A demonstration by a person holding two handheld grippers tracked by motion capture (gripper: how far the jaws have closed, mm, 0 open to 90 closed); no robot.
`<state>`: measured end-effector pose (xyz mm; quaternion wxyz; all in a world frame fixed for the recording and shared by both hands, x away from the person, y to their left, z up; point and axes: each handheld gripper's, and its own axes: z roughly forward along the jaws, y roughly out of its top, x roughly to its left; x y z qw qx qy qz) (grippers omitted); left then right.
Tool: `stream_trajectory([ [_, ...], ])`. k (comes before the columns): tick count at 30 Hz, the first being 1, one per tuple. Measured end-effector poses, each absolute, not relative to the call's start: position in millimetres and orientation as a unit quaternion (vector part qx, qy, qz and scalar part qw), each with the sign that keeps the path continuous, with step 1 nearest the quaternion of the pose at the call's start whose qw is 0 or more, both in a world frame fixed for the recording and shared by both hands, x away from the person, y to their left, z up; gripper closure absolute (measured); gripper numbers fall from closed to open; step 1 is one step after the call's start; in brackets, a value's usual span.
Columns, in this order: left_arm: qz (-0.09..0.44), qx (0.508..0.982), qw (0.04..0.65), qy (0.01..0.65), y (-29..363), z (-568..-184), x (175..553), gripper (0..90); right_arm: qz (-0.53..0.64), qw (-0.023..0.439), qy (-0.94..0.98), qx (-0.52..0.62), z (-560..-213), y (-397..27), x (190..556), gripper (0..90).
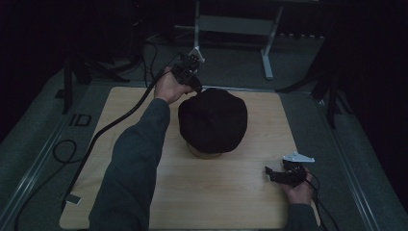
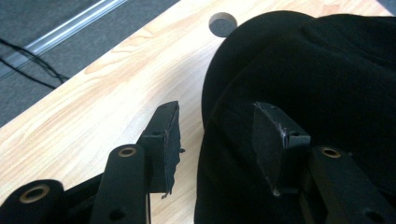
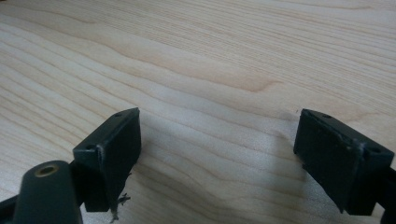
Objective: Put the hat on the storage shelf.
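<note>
On one wooden table (image 1: pixel 144 120): one black cap (image 1: pixel 213 119), two grippers.

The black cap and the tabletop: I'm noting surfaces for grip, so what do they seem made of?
The black cap looks like soft matte fabric, perhaps wool or felt: it folds and shows no shine. The tabletop looks like pale wood or wood-look laminate, smooth, with visible grain lines.

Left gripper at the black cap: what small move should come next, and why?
Probably draw the left gripper back off the black cap. Its jaws stand open with the cap's edge between them, unpinched, and the cap sits squarely on its pale stand. The right gripper rests open on the wooden table.
</note>
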<state>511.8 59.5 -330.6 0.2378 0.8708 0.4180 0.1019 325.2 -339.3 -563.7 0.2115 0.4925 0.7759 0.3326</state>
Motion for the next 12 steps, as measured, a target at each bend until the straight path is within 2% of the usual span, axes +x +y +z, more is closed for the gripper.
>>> stream_trajectory([
  [12,0.107,0.864,0.248,0.424,112.0,-322.6,497.0,50.1,0.332,0.211,0.776,0.493,-563.7,-339.2,325.1,14.9],
])
